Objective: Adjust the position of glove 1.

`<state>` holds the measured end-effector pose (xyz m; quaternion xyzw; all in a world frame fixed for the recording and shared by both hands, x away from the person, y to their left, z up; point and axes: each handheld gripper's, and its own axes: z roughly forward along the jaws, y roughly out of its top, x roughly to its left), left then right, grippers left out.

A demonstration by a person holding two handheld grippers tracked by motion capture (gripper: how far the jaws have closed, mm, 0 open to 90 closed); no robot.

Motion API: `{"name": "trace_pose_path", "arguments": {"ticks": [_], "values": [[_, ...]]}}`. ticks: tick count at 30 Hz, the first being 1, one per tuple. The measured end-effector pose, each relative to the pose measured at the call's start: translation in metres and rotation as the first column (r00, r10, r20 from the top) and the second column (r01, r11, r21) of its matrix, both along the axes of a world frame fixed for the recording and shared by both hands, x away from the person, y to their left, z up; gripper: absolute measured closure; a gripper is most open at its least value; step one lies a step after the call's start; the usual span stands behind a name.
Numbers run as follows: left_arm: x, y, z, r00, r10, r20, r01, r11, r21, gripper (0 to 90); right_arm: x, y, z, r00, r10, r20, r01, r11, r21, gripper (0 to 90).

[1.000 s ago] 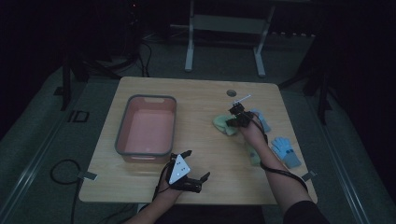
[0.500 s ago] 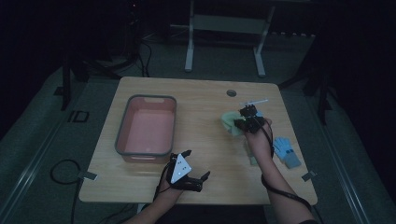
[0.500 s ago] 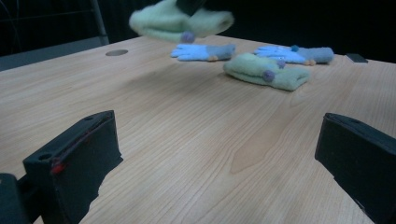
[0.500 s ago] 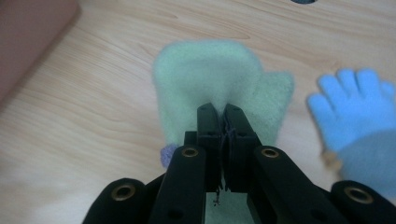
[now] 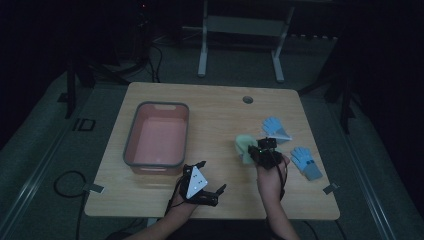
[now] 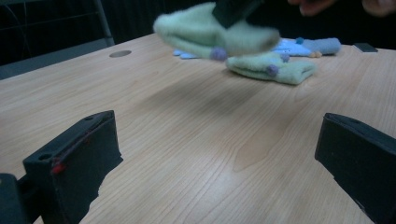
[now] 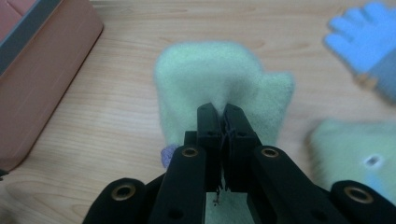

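Right gripper view has the right hand-held gripper [image 7: 223, 114] with its jaws pressed together on a pale green mitten [image 7: 219, 79], which hangs lifted above the wooden table [image 7: 116, 93], with a second green mitten [image 7: 355, 154] lying lower right and a blue glove [image 7: 364, 37] at the upper right. High view places that hand-held gripper right of the pink bin [image 5: 156, 136], which stands on the table's left half, while two blue gloves [image 5: 306, 162] lie near the right edge. Near the front edge, the left hand-held gripper [image 5: 207, 187] rests low with its jaws spread wide apart, gripping nothing.
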<state>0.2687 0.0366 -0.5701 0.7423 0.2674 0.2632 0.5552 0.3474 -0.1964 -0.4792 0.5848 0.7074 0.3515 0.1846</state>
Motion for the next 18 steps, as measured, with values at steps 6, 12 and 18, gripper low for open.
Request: {"name": "trace_pose_path", "arguments": {"ticks": [6,12,18], "values": [[-0.001,-0.001,0.0,0.9999,-0.006,0.009,0.006,0.9999,0.012,0.2,-0.012,0.004,-0.028,0.9981,-0.047,-0.041,0.047,0.999,-0.001,87.1],[0.001,0.0,0.0,1.0,-0.007,-0.004,0.007,1.0,-0.005,0.2,-0.012,0.006,-0.053,0.9946,-0.093,-0.047,0.091,0.995,-0.045,86.7],[0.001,0.0,0.0,1.0,0.0,-0.008,0.0,1.0,-0.008,0.2,-0.007,0.006,-0.066,0.9941,-0.08,-0.074,0.077,0.996,-0.033,84.4]]}}
